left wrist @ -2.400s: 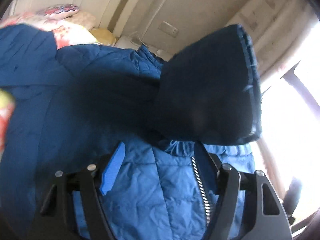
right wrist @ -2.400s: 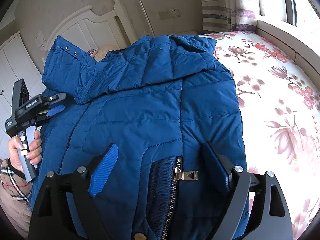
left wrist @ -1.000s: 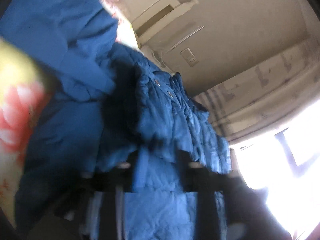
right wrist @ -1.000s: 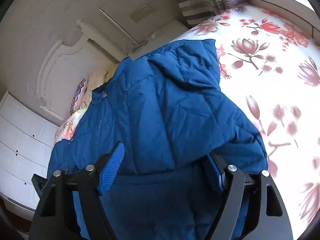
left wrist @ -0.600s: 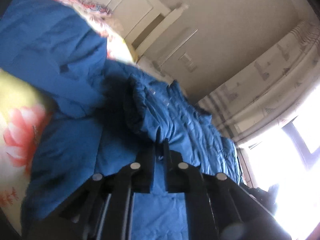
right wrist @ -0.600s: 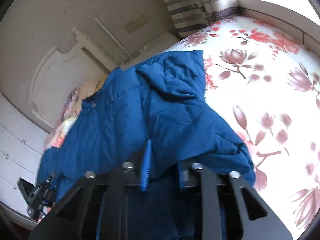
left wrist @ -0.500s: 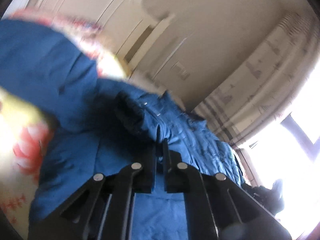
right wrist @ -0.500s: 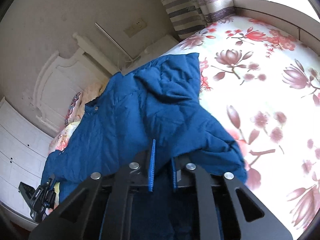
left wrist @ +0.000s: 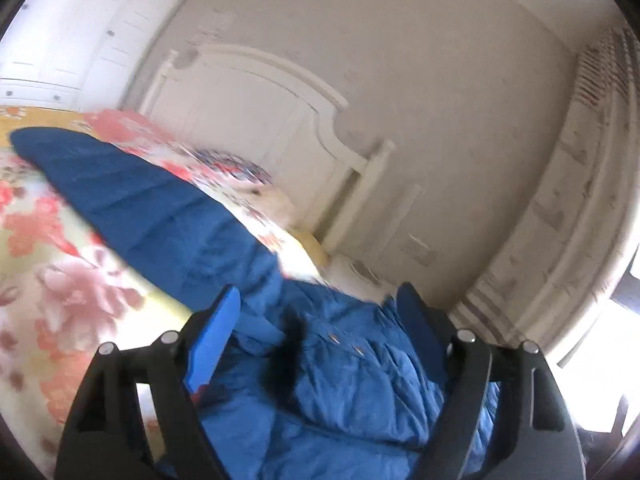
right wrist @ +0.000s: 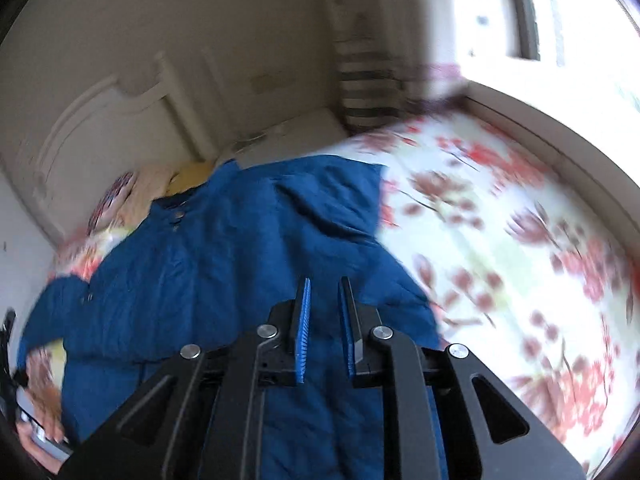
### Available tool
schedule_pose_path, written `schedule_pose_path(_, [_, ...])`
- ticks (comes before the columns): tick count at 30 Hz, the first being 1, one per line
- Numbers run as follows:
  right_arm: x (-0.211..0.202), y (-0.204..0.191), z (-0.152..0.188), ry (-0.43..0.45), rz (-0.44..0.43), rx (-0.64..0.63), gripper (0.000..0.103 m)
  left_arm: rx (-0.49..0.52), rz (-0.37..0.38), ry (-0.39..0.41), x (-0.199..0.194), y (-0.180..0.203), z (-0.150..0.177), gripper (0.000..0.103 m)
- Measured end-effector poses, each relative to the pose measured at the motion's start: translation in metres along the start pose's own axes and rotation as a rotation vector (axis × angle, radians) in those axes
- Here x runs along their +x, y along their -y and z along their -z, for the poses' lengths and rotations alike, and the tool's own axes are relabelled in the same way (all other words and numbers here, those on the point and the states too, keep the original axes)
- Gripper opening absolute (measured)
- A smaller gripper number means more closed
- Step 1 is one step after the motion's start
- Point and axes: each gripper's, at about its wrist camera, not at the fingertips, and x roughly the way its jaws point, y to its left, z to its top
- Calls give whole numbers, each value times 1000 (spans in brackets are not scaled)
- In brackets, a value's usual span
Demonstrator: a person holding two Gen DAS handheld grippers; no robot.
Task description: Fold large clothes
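The blue padded jacket [right wrist: 224, 264] lies spread across the flowered bedspread [right wrist: 520, 240], its collar end toward the white headboard [left wrist: 256, 120] and its hem toward me. I judge that it is laid out flat like this so that its sides can be turned inward over the body; one sleeve [left wrist: 132, 200] runs out from the jacket over the bedspread, away from the headboard's window side, and looks not yet folded in.

My left gripper [left wrist: 320, 320] stands wide open over the jacket, near the snap studs at its front. Its blue pads [left wrist: 212, 344] sit well apart with crumpled quilting showing between them, and they grip nothing. A dark blur crosses the cloth between them; I cannot tell what it is.

My right gripper [right wrist: 324, 320] is nearly closed, its pads [right wrist: 303, 332] parted only by a narrow slit. It sits low over the hem half of the jacket, on the side away from the headboard. Blue cloth shows through the slit, but whether a fold is pinched there or merely lies behind it, I cannot tell; the view is blurred.

At the jacket's far side from the window, my own hand [right wrist: 40, 432] shows on the other handle, close beside the sleeve end.
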Motion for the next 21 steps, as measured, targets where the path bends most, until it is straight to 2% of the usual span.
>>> schedule_pose_path(2, [10,-16,-6,-6,-7,-57,16,50,36,-53,9,13,3,81])
schedule_pose_path(4, [29,-31,-6,-73,-20,-122,16,124,65,-104,16,27,11,83])
schedule_pose_path(6, [61,-41,5,-230,10,-222,19,179,100,-203,33,43,23,91])
schedule_pose_path(8, [63,-52,8,-220,39,-293,19,202,110,-330,54,48,34,94])
schedule_pose_path(11, [55,-46,-8,-219,-18,-242,20,194,57,-450,75,41,47,95])
schedule_pose_path(12, [53,-44,-17,-194,-21,-222,23,191,53,-464,78,39,49,96])
schedule_pose_path(14, [55,-44,-37,-149,10,-198,34,205,55,-465,80,41,53,99])
schedule_pose_path(16, [64,-45,-55,-107,1,-187,54,228,49,-463,77,44,55,101])
schedule_pose_path(17, [72,-46,-61,-87,7,-211,55,236,43,-466,77,45,56,101])
schedule_pose_path(18, [87,-47,-62,-121,31,-232,56,239,39,-471,78,45,57,101])
schedule_pose_path(20, [118,-41,-57,-273,44,-233,55,232,41,-473,78,45,55,101])
schedule_pose_path(21, [120,-40,-56,-272,50,-246,55,226,45,-471,77,44,54,101])
